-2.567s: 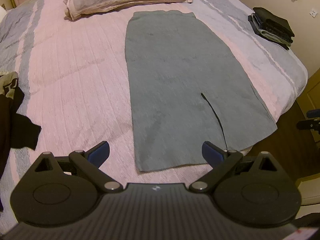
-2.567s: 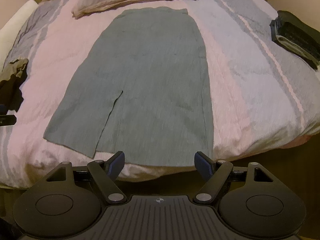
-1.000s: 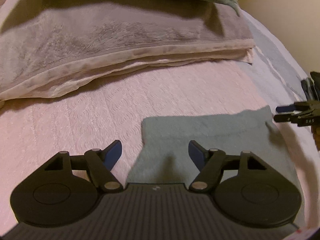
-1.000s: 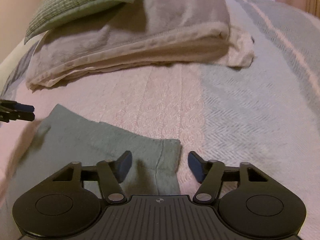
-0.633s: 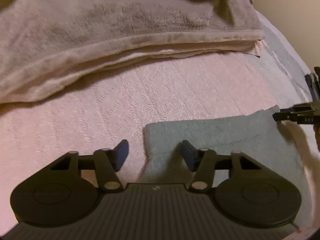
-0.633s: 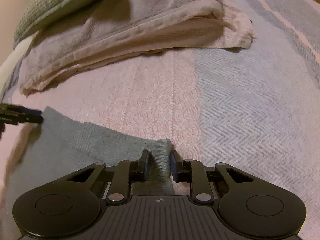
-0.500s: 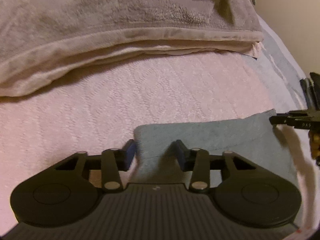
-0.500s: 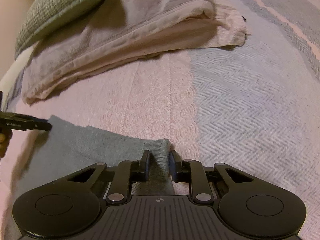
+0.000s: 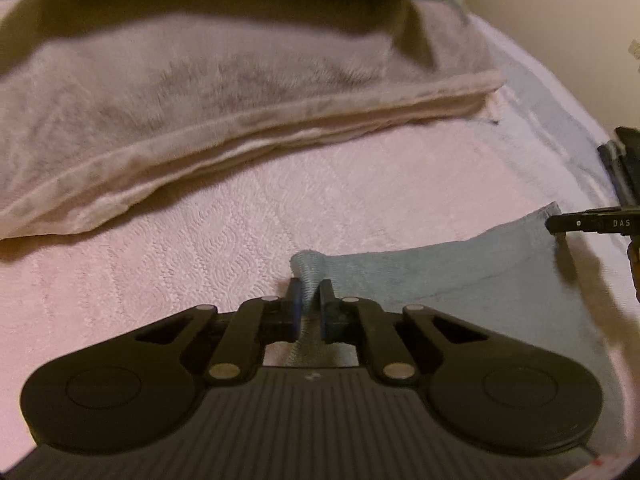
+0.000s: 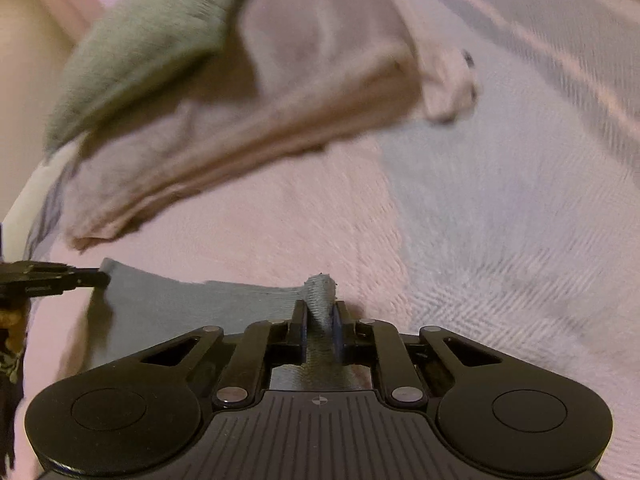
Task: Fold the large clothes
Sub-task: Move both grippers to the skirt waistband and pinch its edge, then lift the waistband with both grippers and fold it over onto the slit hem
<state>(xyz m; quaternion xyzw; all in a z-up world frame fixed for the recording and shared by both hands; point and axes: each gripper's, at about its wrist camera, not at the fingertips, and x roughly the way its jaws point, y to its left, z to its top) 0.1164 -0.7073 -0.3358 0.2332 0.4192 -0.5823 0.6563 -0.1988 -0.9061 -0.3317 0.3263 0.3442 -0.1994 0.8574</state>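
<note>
On the bed (image 9: 400,184), the left gripper (image 9: 310,294) is pinching the left corner of the grey-blue garment (image 9: 460,280), its blue pads pressed together on a small raised peak of cloth. To its left, bare pink bedspread is lying open all the way to the picture's edge. Ahead, a stretch of bare spread is separating the garment's edge from the folded blanket (image 9: 200,100), which is lying across the head of the bed with a green knitted pillow (image 10: 140,52) resting on top.

The garment's narrow end is running left to right between the two grippers, slightly slack in the middle, facing the blanket; its long axis is running back towards the person, under the gripper bodies and out of view.

At the right corner, the right gripper (image 10: 320,316) is clamping a similar upright tuft of the cloth, jaws closed on it. Right of that, the spread's grey herringbone band (image 10: 500,220) is lying clear towards the bed's right edge, where a dark stack of folded things (image 9: 624,160) is sitting, partly cut off.
</note>
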